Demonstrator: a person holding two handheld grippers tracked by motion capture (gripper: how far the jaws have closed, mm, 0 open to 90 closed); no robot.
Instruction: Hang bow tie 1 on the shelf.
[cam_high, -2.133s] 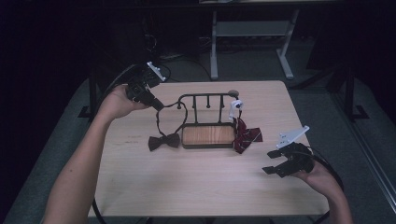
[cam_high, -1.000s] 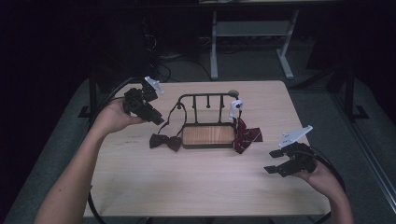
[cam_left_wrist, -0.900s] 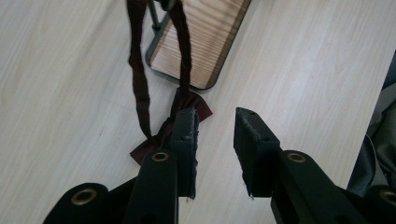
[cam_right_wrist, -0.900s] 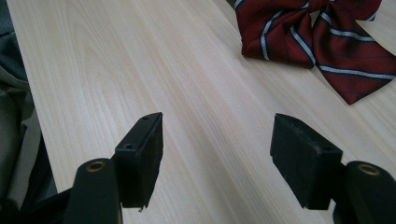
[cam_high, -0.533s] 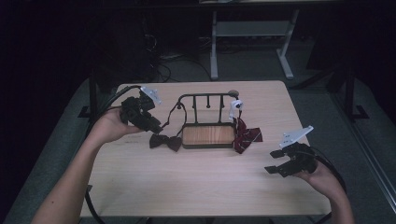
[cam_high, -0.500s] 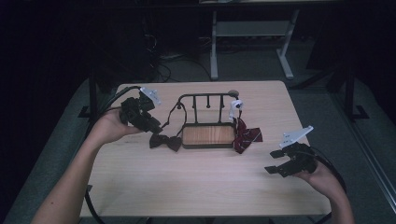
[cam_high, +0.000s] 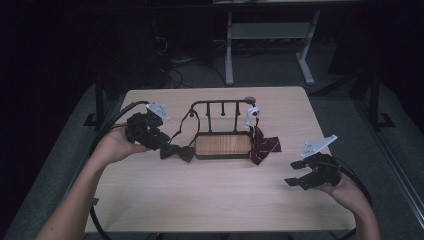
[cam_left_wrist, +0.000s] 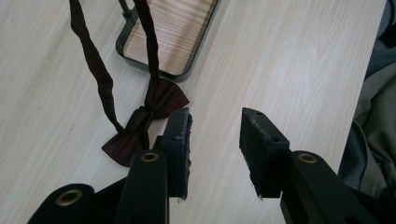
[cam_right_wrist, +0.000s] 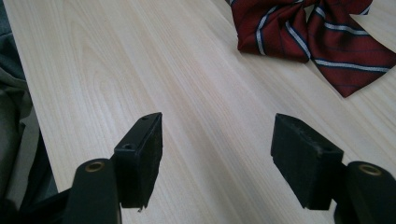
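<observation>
The rack (cam_high: 222, 135) stands mid-bench (cam_high: 215, 200). A bow tie (cam_high: 177, 152) lies just left of the rack, the left gripper (cam_high: 162, 143) beside it. A striped tie (cam_high: 262, 147) lies just right of the rack.

- Dark bow tie (cam_left_wrist: 144, 126): strap ends run off the top edge of the left gripper view; one wing tucked behind the near jaw.
- Striped tie (cam_right_wrist: 317, 32): top cut off by the frame in the right gripper view.
- Rack (cam_high: 222, 127): white item (cam_high: 253, 114) on its right post too small to identify in the high view.
- Tray corner (cam_left_wrist: 173, 32): rest out of frame.
</observation>
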